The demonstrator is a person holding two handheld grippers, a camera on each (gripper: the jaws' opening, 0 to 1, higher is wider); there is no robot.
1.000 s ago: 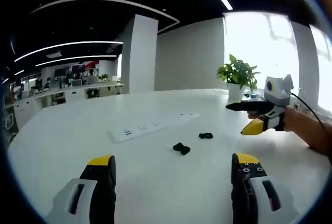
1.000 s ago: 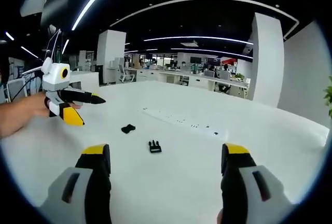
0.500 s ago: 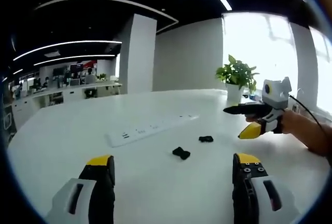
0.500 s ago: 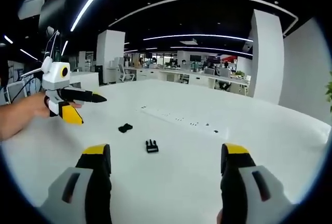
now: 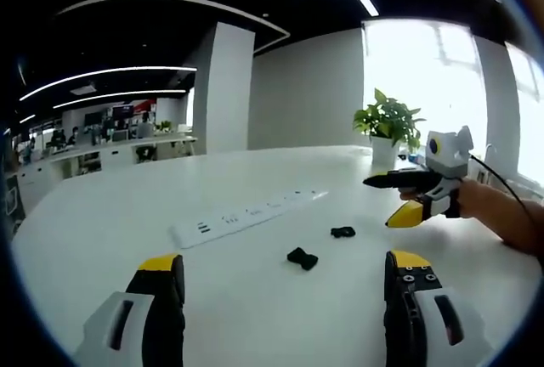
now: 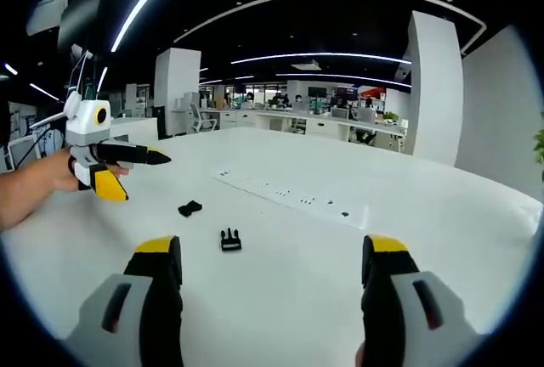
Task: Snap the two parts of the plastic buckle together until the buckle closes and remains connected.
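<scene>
Two small black buckle parts lie apart on the white table [image 5: 102, 239]. In the left gripper view one part [image 5: 302, 257] lies nearer, the other part [image 5: 342, 232] farther right. In the right gripper view the pronged part [image 6: 229, 239] lies nearer and the other part [image 6: 189, 208] farther left. My left gripper [image 5: 283, 275] is open above the table, short of the nearer part; it also appears at the left of the right gripper view [image 6: 123, 176], held in a hand. My right gripper [image 6: 274, 261] is open too, and shows at the right of the left gripper view [image 5: 398, 200].
A long white power strip [image 5: 246, 213] lies on the table beyond the buckle parts, also seen in the right gripper view [image 6: 289, 197]. A potted plant [image 5: 389, 129] stands at the table's far edge by a bright window. Office desks and pillars fill the background.
Both cameras have shifted slightly: the buckle parts sit lower in the left gripper view and further left in the right gripper view. The parts themselves have not moved; both grippers stay open.
</scene>
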